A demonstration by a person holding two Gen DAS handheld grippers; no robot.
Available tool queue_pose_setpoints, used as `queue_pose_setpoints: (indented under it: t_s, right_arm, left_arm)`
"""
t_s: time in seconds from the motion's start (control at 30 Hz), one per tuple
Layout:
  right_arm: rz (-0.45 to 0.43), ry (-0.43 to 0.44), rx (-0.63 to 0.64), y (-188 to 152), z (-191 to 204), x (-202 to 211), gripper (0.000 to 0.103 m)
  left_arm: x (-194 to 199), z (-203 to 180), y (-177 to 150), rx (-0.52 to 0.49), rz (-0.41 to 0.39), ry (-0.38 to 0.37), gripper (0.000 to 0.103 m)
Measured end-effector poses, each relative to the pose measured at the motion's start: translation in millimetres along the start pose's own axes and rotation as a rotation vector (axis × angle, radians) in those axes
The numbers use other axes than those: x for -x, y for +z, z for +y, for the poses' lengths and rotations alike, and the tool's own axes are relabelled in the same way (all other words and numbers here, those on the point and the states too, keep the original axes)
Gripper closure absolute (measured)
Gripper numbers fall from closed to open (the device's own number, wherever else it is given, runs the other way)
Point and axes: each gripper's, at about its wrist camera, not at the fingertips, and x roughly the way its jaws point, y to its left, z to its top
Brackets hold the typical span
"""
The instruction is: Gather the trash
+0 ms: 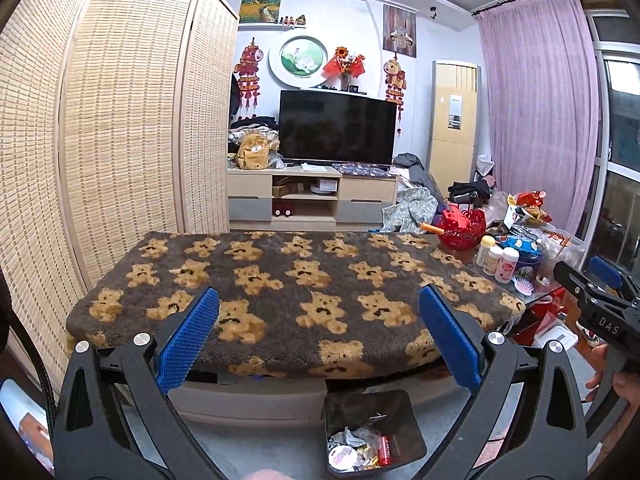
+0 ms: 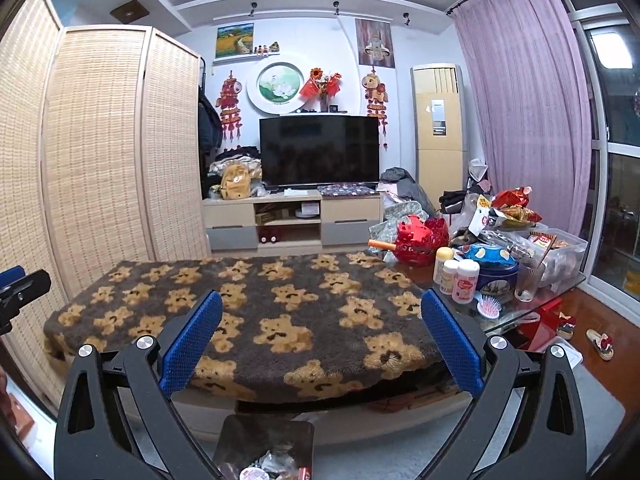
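Observation:
A small dark trash bin [image 1: 372, 432] stands on the floor in front of the table and holds wrappers, a round lid and a red pack; it also shows in the right wrist view [image 2: 266, 446]. My left gripper [image 1: 318, 332] is open and empty, held above the near edge of the bear-print blanket [image 1: 288, 280]. My right gripper [image 2: 322, 336] is open and empty over the same blanket [image 2: 260, 312]. The right gripper also shows at the right edge of the left wrist view [image 1: 600, 300]. No loose trash shows on the blanket.
A glass table end at right carries bottles [image 2: 460, 276], a blue tin [image 2: 494, 266], a hairbrush [image 2: 490, 306], a glass [image 2: 528, 278], a red basket [image 2: 420, 238] and snack bags [image 2: 512, 204]. Woven screens [image 2: 96, 152] stand left; a TV [image 2: 320, 150] behind.

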Motion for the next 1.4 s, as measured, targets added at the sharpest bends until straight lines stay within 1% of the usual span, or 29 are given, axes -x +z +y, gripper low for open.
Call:
queue_pose_setpoints:
  t_s: [0.37,0.73,1.4]
  right_arm:
    - [0.003,0.0,0.001,0,0,0,0.003]
    - [0.012,0.02,-0.001,-2,2,-6,0.003]
    - [0.011,0.018,-0.002,-1,3,-7,0.003]
  left_arm:
    - [0,-2,0,-0.001,0.0,-0.001,0.008]
    - [-8,3,-3,0.005,0.023,-0.014,0.008]
    - [-10,4,-4,0.005,0.02,-0.017,0.008]
